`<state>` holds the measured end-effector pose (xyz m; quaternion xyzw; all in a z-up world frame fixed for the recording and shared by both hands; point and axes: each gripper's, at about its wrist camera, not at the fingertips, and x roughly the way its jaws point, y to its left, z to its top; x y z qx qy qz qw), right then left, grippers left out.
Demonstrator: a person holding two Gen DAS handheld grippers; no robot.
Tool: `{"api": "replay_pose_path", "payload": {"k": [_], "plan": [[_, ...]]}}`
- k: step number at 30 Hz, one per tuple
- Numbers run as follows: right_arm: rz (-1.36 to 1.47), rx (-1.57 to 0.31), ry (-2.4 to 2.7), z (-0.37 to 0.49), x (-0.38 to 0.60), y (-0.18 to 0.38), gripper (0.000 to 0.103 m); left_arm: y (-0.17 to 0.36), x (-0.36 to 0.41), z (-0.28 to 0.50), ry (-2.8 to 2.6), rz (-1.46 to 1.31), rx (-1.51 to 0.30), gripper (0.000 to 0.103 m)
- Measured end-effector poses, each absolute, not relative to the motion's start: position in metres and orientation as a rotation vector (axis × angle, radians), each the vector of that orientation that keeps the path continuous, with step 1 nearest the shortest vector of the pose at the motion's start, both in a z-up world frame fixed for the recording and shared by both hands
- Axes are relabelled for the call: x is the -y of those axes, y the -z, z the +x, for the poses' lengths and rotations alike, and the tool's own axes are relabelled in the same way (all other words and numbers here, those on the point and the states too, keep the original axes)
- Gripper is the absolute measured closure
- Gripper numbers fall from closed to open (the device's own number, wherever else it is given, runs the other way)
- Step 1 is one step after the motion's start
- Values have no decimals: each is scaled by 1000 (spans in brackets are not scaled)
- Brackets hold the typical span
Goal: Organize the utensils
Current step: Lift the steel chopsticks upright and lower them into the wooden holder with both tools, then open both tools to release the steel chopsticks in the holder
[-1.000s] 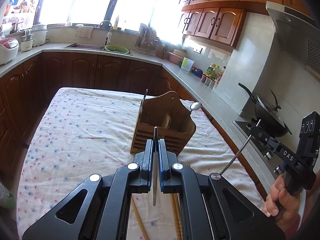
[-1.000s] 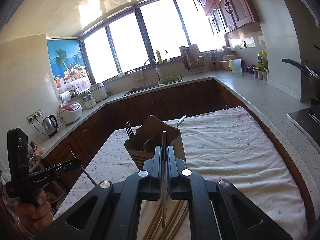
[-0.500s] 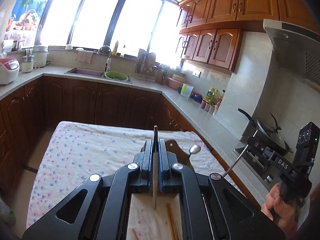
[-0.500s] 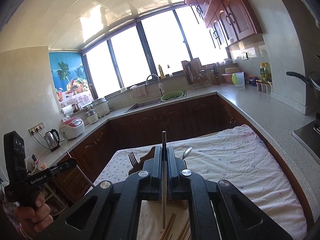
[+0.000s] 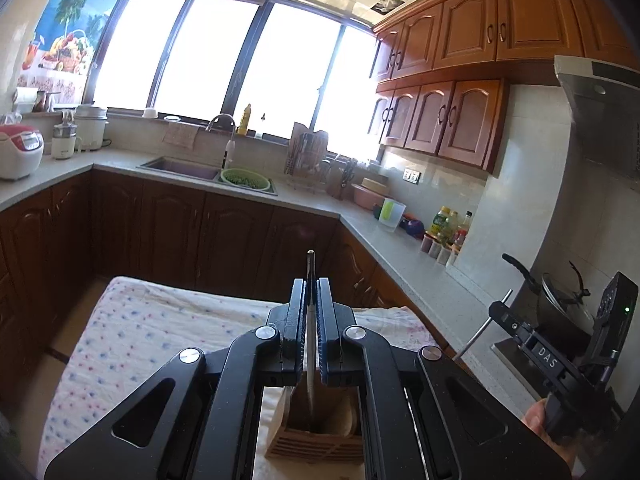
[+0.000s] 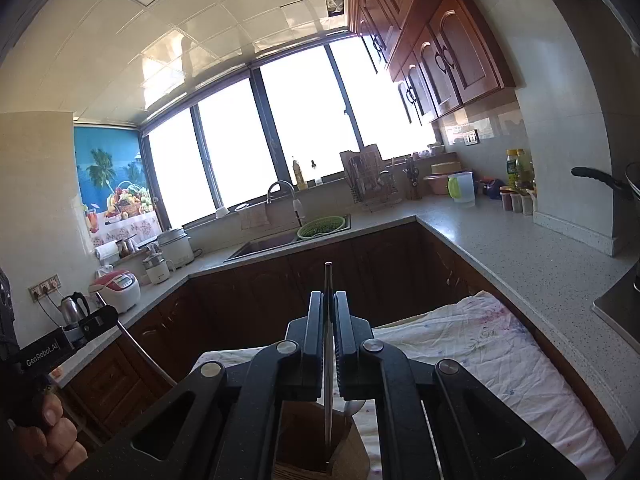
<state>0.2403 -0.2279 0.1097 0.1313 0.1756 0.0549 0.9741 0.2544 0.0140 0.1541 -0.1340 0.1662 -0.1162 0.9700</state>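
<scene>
**Both grippers over the holder, each clamping a utensil**

My left gripper [image 5: 311, 308] is pinching a thin metal utensil [image 5: 310, 360], its lower end dipping into the wooden holder [image 5: 316, 438] right below the fingers. My right gripper [image 6: 329, 320] is squeezing a second metal utensil [image 6: 328, 380], tip hanging inside that holder [image 6: 316, 436] underneath. Holder is sitting on the floral cloth [image 5: 132, 344].

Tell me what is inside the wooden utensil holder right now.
Left wrist view: the wooden utensil holder takes the lower end of the metal utensil clamped in the left gripper, beside a pale wooden piece. Gripper bodies cover the remaining compartments.
</scene>
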Motion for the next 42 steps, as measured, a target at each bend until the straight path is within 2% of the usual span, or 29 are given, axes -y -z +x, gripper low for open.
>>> {"api": "replay_pose_path", "payload": {"k": [12, 26, 28, 29, 30, 32, 34, 35, 37, 40, 42], "plan": [[279, -457, -115, 253, 219, -49, 98, -81, -2, 282, 211, -267, -476, 98], [290, -480, -112, 255, 220, -52, 98, -84, 2, 283, 211, -237, -492, 96], [293, -486, -111, 255, 220, -52, 97, -85, 0, 284, 214, -246, -507, 92], [296, -487, -109, 254, 220, -53, 97, -85, -1, 283, 214, -249, -510, 85], [300, -488, -111, 254, 221, -53, 94, -86, -3, 282, 211, -254, -513, 72], [309, -487, -108, 252, 223, -54, 93, -87, -8, 276, 203, -262, -502, 60], [321, -486, -113, 250, 225, -56, 92, -89, -11, 270, 200, -266, -503, 55], [327, -486, -111, 248, 226, -57, 91, -90, -14, 267, 200, -273, -507, 48], [348, -480, -121, 243, 230, -59, 72, -91, -20, 257, 190, -282, -497, 40], [367, -456, -134, 230, 235, -65, 54, -92, -27, 242, 170, -281, -493, 35], [372, -439, -136, 218, 237, -69, 48, -90, -32, 233, 163, -290, -502, 35]]}}
